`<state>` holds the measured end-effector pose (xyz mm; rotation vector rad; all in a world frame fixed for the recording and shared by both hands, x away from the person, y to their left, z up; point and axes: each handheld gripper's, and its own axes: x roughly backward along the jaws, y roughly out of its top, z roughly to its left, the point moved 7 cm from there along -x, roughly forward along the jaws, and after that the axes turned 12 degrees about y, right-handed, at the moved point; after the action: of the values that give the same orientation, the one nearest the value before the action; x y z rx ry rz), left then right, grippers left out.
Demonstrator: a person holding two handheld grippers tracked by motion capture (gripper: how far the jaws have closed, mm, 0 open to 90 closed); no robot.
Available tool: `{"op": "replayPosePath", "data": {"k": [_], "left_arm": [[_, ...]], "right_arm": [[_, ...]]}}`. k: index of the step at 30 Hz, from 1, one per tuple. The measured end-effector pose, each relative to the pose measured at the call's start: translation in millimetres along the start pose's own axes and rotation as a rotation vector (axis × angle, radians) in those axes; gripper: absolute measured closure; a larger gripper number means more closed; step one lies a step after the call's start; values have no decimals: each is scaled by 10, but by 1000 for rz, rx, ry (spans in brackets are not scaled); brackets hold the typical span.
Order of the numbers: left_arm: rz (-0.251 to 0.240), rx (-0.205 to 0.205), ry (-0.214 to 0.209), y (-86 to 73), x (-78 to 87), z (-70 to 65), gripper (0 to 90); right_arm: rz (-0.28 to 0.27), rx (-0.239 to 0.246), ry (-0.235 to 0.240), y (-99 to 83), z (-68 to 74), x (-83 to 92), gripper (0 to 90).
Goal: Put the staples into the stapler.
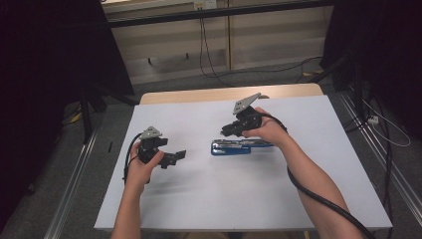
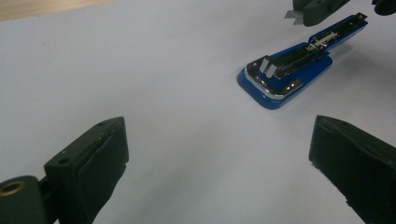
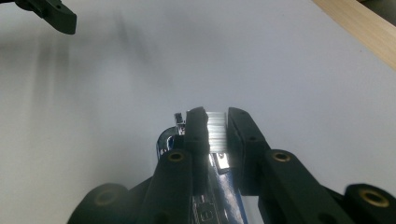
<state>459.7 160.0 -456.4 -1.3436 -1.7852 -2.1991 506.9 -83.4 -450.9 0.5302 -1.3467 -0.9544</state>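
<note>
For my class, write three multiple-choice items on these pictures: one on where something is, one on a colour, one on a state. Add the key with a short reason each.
1. Where does the stapler lie?
A. on the white table top, below the right gripper
B. on the floor beside the table
C. in the left gripper's jaws

2. What colour is the stapler's base?
A. red
B. blue
C. yellow

3. How do the jaws of the left gripper stand?
A. clamped on the stapler
B. shut on a strip of staples
C. wide open with nothing between them

Key: 1 A, the high view shows it on the table top under the right gripper. 2 B, the left gripper view shows a blue base. 3 C, bare table shows between its jaws.
</note>
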Motion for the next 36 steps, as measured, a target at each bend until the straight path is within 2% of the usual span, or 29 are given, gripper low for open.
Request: {"op": "replayPosePath", "data": {"k": [18,25,31,36], "left_arm": [[11,3,7,-36,-5,22,48],[10,8,11,-52,10,31,49],[3,15,6,-50,32,39,48],[2,10,7,-53,34,47,48]], "right_arm": [[10,35,57,-30,5,-98,791],[14,21,60,-28,0,-130,791],[30,40,67,11,13,-181,791],[30,38,70,29,19,-206,791]]}}
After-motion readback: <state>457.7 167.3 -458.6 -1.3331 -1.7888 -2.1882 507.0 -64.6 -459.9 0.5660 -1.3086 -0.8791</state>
